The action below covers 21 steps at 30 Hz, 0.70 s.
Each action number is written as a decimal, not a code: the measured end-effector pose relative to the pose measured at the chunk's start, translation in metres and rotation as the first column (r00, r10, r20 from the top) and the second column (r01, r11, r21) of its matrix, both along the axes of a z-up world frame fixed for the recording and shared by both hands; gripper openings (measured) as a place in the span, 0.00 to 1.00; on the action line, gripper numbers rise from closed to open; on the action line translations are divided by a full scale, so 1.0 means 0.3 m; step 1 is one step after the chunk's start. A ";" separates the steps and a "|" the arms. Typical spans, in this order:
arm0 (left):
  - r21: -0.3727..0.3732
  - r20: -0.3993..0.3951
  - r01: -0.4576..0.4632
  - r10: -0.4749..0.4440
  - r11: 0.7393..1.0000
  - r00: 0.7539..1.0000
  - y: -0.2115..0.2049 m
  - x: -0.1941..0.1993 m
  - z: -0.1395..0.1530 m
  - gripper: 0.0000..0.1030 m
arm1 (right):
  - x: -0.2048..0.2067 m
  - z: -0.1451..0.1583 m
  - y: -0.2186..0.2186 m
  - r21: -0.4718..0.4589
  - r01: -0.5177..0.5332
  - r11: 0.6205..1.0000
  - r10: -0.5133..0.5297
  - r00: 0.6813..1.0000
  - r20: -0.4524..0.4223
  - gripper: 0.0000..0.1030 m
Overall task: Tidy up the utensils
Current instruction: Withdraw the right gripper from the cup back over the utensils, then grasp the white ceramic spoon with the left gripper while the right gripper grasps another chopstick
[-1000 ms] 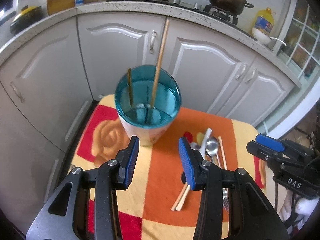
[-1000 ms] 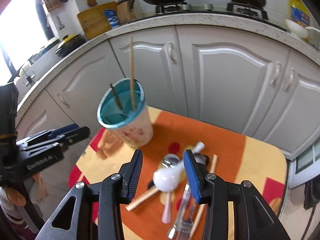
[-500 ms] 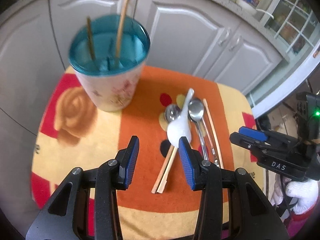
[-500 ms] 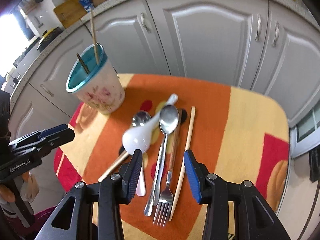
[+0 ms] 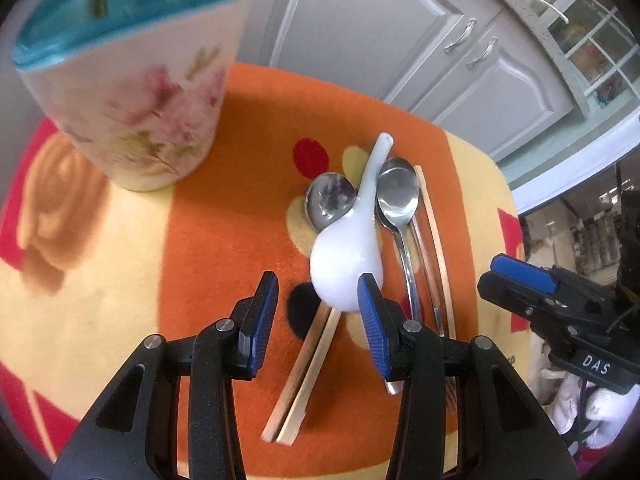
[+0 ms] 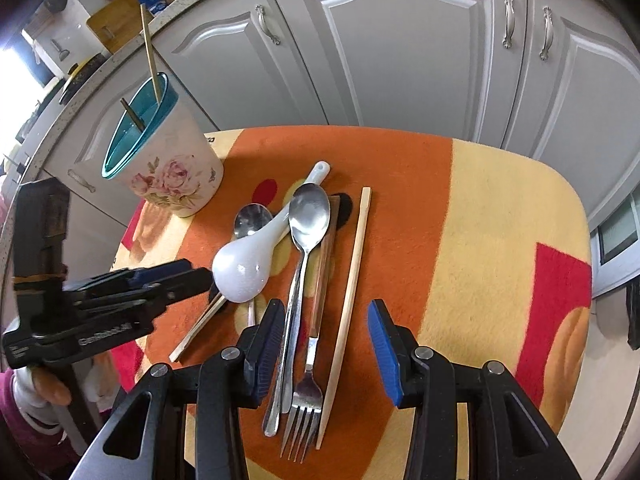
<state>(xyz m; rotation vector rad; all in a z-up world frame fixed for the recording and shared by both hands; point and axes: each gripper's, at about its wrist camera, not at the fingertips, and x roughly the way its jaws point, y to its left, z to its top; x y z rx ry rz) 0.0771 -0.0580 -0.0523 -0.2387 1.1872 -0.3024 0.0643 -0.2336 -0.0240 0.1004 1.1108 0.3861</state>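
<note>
A floral cup with a teal inside holds two chopsticks at the table's far left. Beside it lies a pile: a white ceramic spoon, two metal spoons, a fork, a single chopstick and a chopstick pair. My left gripper hovers open just short of the white spoon's bowl, nothing pressed between its blue pads. My right gripper is open above the fork and spoon handles, which show between its fingers untouched.
The utensils lie on a small table under an orange, yellow and red cloth. Grey cabinet doors stand close behind it. The cloth's right half is bare. A gloved hand holds the left gripper.
Both grippers have come down and tipped toward the utensil pile. The cup has slid to the upper left of each view. The jaws kept the same width.
</note>
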 end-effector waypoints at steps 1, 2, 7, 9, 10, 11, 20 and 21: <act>0.000 -0.006 -0.002 0.002 1.000 1.000 -0.002 0.007 -0.009 0.39 | 0.005 -0.004 0.000 0.004 -0.002 1.000 0.002 1.000 -0.002 0.40; -0.008 -0.008 -0.002 0.002 1.000 1.000 -0.002 0.012 -0.014 0.39 | 0.008 -0.005 0.002 0.009 -0.005 1.000 0.005 1.000 -0.002 0.40; -0.031 0.002 -0.012 0.012 0.999 1.000 -0.004 0.029 -0.017 0.39 | 0.040 -0.015 0.021 0.037 -0.031 0.999 0.031 0.999 0.008 0.40; -0.062 0.001 0.000 0.000 0.998 1.000 -0.006 0.034 -0.019 0.30 | 0.059 -0.022 0.035 0.036 -0.042 0.998 0.041 0.999 0.007 0.40; -0.093 -0.001 0.013 -0.013 0.996 1.000 -0.007 0.038 -0.019 0.20 | 0.070 -0.027 0.041 0.034 -0.044 0.998 0.044 0.999 0.005 0.40; -0.102 -0.002 0.015 -0.016 0.995 1.000 -0.009 0.042 -0.017 0.17 | 0.078 -0.032 0.044 0.033 -0.044 0.999 0.044 0.999 0.002 0.40; -0.157 -0.006 0.058 -0.059 0.986 0.998 0.023 0.026 0.029 0.05 | 0.150 -0.074 0.019 0.010 -0.019 1.000 0.019 1.000 -0.021 0.40; -0.156 -0.006 0.059 -0.061 0.986 0.998 0.030 0.019 0.036 0.05 | 0.156 -0.079 0.014 0.003 -0.015 1.000 0.016 1.000 -0.023 0.40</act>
